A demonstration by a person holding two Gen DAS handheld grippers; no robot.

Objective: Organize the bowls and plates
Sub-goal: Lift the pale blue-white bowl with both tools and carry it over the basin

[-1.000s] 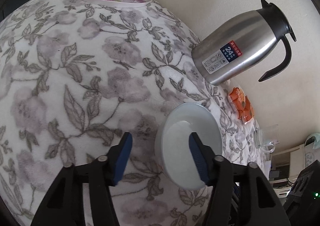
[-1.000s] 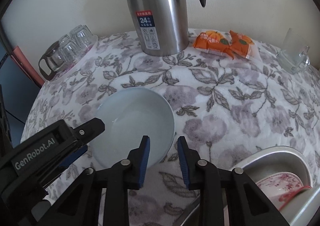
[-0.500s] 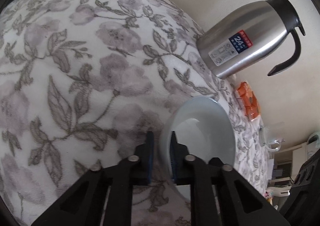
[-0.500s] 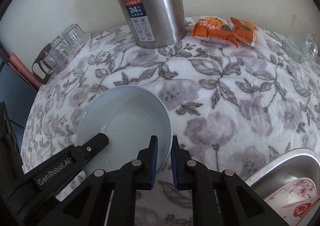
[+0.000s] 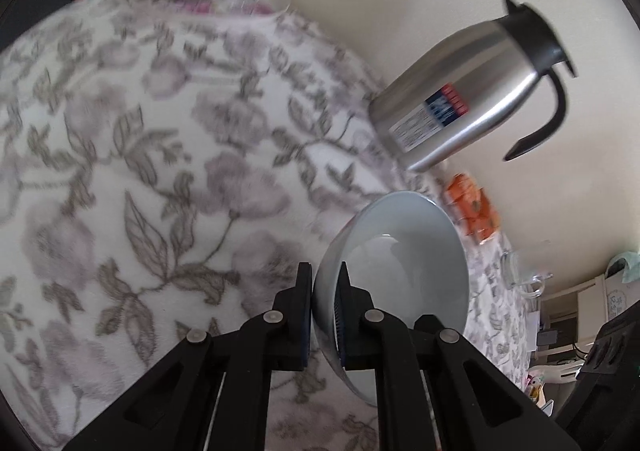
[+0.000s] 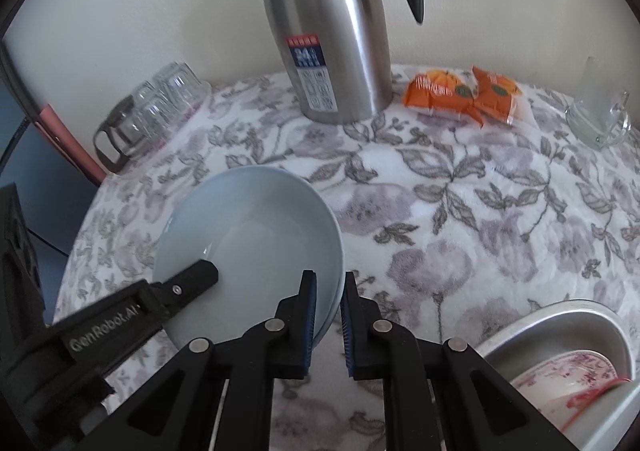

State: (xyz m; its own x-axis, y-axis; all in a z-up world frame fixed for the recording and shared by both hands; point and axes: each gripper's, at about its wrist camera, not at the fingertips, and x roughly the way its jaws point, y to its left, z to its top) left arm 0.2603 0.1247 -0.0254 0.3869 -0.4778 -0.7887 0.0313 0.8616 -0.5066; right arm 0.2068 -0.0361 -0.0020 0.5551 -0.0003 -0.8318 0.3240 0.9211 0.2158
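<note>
At the table's [image 6: 460, 211] far left edge stands a tray of upturned glasses [image 6: 160, 107] with a glass jug [image 6: 120, 135] beside them. Nearer, toward the left side, the left gripper [image 5: 325, 291] is clenched on the rim of a pale blue bowl [image 5: 400, 271]: one finger lies inside the bowl and the other outside. In the left wrist view the bowl looks tilted, its far rim raised; whether its base touches the cloth cannot be told. The right gripper [image 6: 328, 305] grasps the same bowl [image 6: 256, 239] at its near right rim, one blue pad inside and one outside the wall. The left gripper [image 6: 176, 291] shows there as a black arm reaching in over the bowl's left rim. Behind the bowl, at the far edge, a steel flask [image 6: 336, 39] stands upright. Right of it lie two orange packets [image 6: 464, 93], touching each other. At the far right edge sits a clear glass cup [image 6: 600, 115]. At the near right corner a metal basin [image 6: 560, 315] holds a patterned bowl [image 6: 568, 375].
</note>
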